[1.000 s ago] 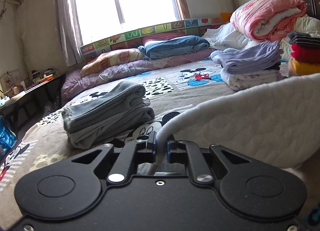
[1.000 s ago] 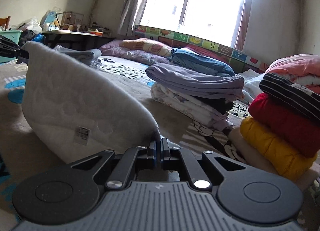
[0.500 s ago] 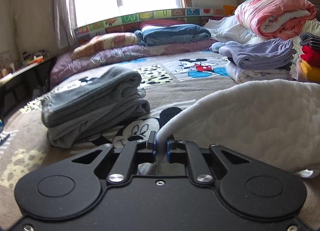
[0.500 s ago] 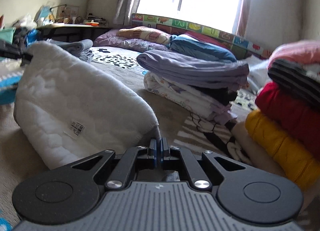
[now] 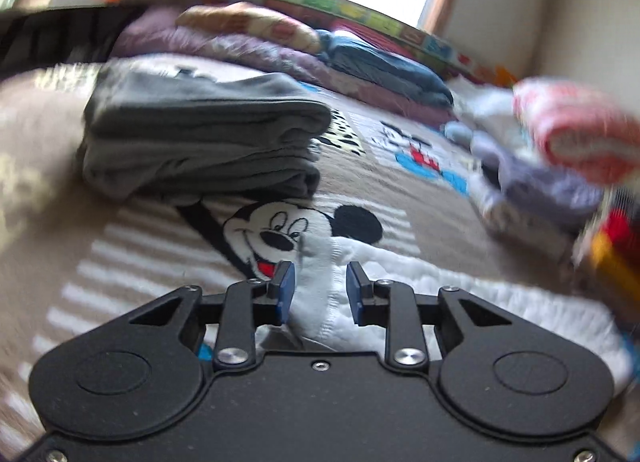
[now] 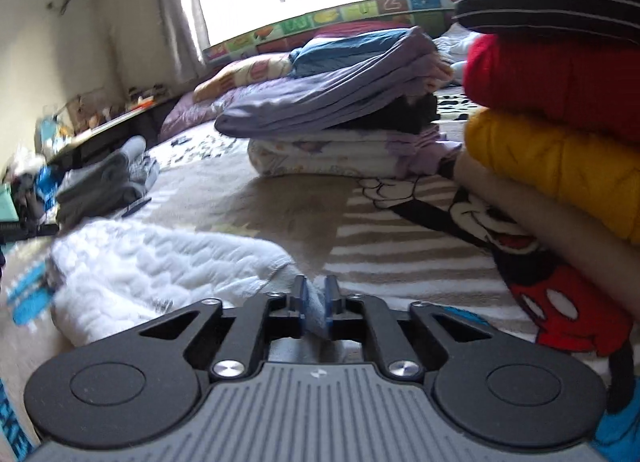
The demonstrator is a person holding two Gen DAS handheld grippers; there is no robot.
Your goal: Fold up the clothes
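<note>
Now white garment [image 5: 420, 286] lies between spread left tool [image 5: 320, 290]; right tool [image 6: 315, 304] pinches its corner.

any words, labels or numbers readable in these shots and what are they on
"KE": large blue letters on the blanket at the bottom left edge of the right wrist view, cut off by the frame.
Colourful alphabet mat standing under the window: letter-like shapes in its squares, too blurred to read.
White quilted garment: no tag in view.
Grippers: no markings to read.
</note>
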